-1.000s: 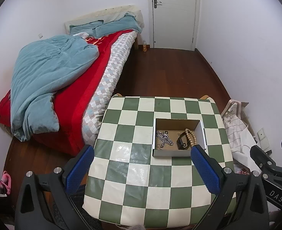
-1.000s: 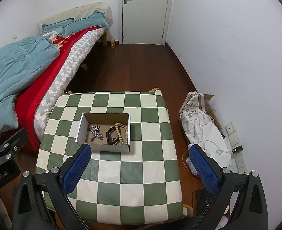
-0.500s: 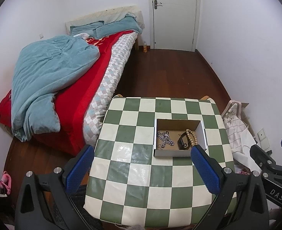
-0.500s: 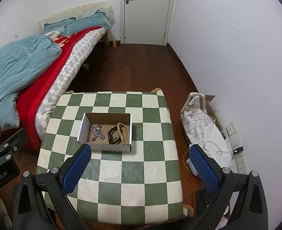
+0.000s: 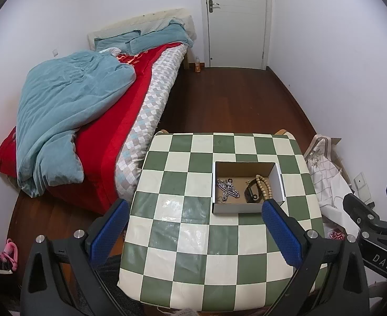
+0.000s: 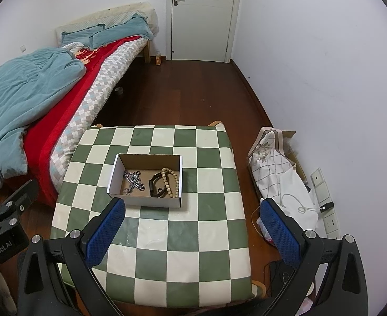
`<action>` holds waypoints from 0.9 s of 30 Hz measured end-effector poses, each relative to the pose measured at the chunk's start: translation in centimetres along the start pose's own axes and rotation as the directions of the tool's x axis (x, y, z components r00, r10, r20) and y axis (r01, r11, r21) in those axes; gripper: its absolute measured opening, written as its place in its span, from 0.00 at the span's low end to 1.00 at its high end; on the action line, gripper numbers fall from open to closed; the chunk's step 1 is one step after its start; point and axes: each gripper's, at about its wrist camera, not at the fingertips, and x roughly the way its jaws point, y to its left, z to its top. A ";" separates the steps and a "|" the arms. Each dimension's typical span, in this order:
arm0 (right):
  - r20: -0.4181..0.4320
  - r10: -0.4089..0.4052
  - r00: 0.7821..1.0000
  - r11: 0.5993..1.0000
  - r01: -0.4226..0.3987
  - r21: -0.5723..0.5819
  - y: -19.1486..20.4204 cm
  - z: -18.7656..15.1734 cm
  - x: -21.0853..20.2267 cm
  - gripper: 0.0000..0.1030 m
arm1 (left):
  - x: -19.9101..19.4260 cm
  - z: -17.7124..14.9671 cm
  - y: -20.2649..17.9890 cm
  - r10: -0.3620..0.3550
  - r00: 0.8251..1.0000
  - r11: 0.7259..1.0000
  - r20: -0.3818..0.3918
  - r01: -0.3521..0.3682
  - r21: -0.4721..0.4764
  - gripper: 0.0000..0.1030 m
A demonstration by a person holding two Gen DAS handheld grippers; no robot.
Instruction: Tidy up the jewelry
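A: Where's the jewelry?

B: All in the box [image 6: 148, 181], an open cardboard one on the checked table [image 6: 182, 237], a little left of the table's middle in the right wrist view. A silver chain [image 6: 133, 181] lies in its left half, a black band [image 6: 155, 187] right of it, and a string of wooden beads [image 6: 170, 181] touching the band along the right wall.

A: And the tongs?

B: Both released, jaws spread wide, grasping nothing. The left gripper [image 5: 193, 226] hangs above the table's near half, its right finger [image 5: 280, 231] lying just over the box's near right corner in that view. The right gripper [image 6: 190, 226] hovers over the near right part of the table, well apart from the box.

A: Anything else around?

B: A bed [image 5: 93, 110] on the left with a blue quilt [image 5: 69, 110], a white door [image 6: 204, 15] at the far wall, and bags [image 6: 280, 179] on the floor to the right.
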 end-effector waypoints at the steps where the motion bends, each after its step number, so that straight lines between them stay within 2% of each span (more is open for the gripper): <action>1: 0.000 0.001 1.000 1.000 -0.001 0.000 0.0 0.0 0.0 1.00 | 0.0 0.0 0.0 -0.001 1.000 1.000 0.000 0.001 0.002 1.00; 27: 0.005 0.015 1.000 1.000 -0.015 -0.007 0.0 0.0 -0.7 1.00 | -0.7 -0.3 0.0 0.005 1.000 1.000 0.017 -0.006 0.017 1.00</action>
